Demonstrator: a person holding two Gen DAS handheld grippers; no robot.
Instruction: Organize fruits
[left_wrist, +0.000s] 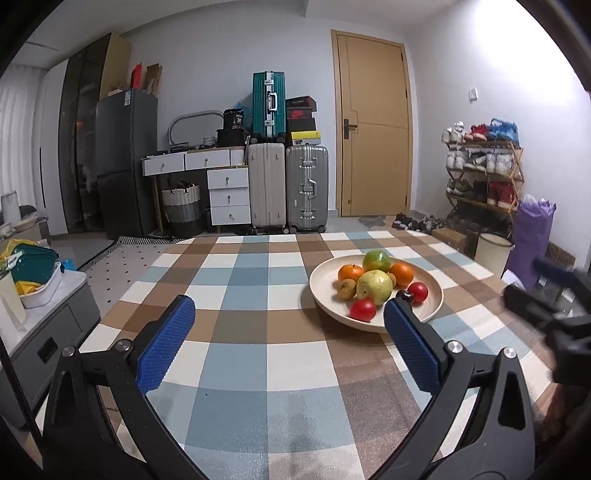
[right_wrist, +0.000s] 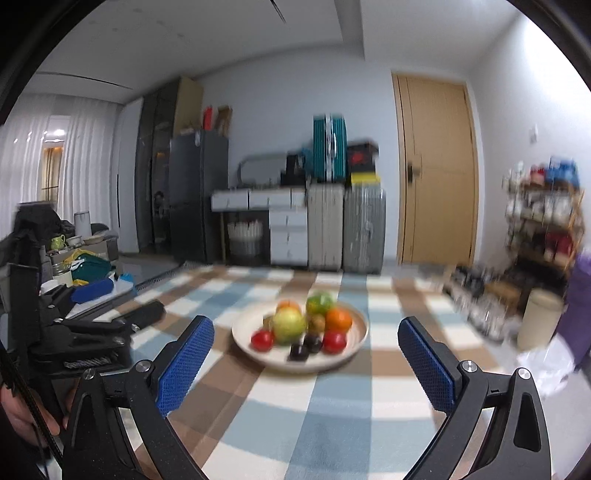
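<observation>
A cream plate stands on the checked tablecloth, holding several fruits: two oranges, a green-orange citrus, a yellow-green apple, two red tomatoes and small dark plums. My left gripper is open over the cloth, near side and left of the plate, its right fingertip overlapping the plate's front rim in view. My right gripper is open, short of the plate, nothing between its fingers. The right wrist view is motion-blurred. Each gripper shows at the other view's edge.
The checked table runs to a far edge before suitcases, white drawers and a wooden door. A shoe rack, a bin and a purple bag stand right; a low cabinet with clutter left.
</observation>
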